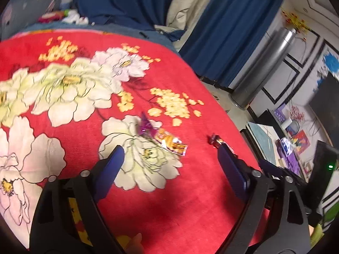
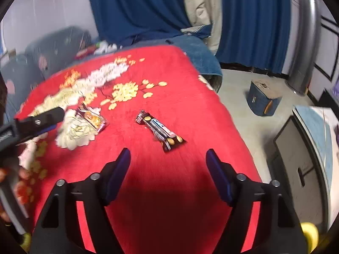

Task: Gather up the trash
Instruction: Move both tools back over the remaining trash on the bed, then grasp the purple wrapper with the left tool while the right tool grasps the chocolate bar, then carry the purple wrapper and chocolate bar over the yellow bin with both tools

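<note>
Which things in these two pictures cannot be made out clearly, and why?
- Dark wrapper: in the left wrist view, the left gripper's finger hides most of it.
- Print on the orange wrapper: motion blur in the right wrist view leaves it unreadable.
- Items at the far edge of the blanket: too small and blurred in both views.
- A trash container: neither view shows an obvious one.
- Right gripper: open, nothing between the fingers.

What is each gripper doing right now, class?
Left gripper: open, holding nothing, orange wrapper ahead.
Right gripper: open, holding nothing, black wrapper ahead.
</note>
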Available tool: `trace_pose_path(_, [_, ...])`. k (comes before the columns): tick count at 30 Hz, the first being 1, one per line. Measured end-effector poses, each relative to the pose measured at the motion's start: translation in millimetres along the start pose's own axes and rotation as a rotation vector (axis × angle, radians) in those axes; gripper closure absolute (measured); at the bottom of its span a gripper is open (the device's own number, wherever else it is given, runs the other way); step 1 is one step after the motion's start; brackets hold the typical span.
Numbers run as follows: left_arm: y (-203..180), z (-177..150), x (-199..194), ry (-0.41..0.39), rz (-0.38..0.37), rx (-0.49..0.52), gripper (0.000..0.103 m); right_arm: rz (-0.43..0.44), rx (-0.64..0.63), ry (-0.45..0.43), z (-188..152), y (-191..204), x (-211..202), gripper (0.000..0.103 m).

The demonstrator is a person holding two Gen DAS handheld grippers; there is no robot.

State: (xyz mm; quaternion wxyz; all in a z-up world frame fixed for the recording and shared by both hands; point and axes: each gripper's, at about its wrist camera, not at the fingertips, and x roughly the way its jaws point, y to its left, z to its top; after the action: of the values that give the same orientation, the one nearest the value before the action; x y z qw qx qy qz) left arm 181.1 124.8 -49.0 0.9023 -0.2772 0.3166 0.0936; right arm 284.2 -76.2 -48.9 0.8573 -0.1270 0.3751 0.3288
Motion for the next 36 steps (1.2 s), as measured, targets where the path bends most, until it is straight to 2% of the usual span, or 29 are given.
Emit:
trace_pose_path(7, [19.7, -0.8, 22.5, 0.055, -0.014, -0.097, 0.034, -0.055, -0.096, 0.094, 17.8, 11.5, 52.9, 0.038])
trace_pose_path(10, [22.5, 1.4, 27.5, 0.050, -0.018, -0.125, 0.035, -0.052, -0.087, 0.123, 18.1, 9.4, 67.0, 0.058])
trace_pose_path(12, [23.2, 3.5, 30.5, 0.045, -0.021, -0.140, 0.035, -0.034, -0.079, 0.116, 16.4, 10.1, 66.6, 0.077])
trace_pose_path(14, [21.8, 5.2, 35.5, 0.046, -0.017, -0.151, 0.037, -0.010, -0.073, 0.113, 13.4, 13.8, 62.1, 0.083])
trace_pose_path(18, [19.3, 8.5, 46.6, 0.048, 0.008, -0.175, 0.052, 0.016, -0.075, 0.095, 2.0, 22.5, 48.7, 0.084])
trace_pose_path(20, [18.3, 10.6, 51.1, 0.049, 0.025, -0.168, 0.065, 0.053, -0.046, 0.085, -7.0, 25.0, 38.5, 0.084])
trace_pose_path(21, [18.3, 10.5, 53.7, 0.057, 0.033, -0.167, 0.076, 0.071, -0.031, 0.082, -11.7, 26.3, 34.1, 0.084])
trace_pose_path(29, [12.3, 4.4, 44.7, 0.049, 0.003, -0.112, 0.086, 0.150, 0.087, 0.017, -60.7, 34.7, -9.7, 0.084])
trace_pose_path(32, [7.7, 2.6, 32.5, 0.025, -0.006, -0.076, 0.089, 0.156, 0.134, -0.015, -73.7, 29.3, -27.9, 0.084])
trace_pose_path(36, [4.7, 2.3, 7.2, -0.045, -0.028, -0.045, 0.089, 0.156, 0.171, -0.051, -85.8, 21.0, -49.5, 0.084])
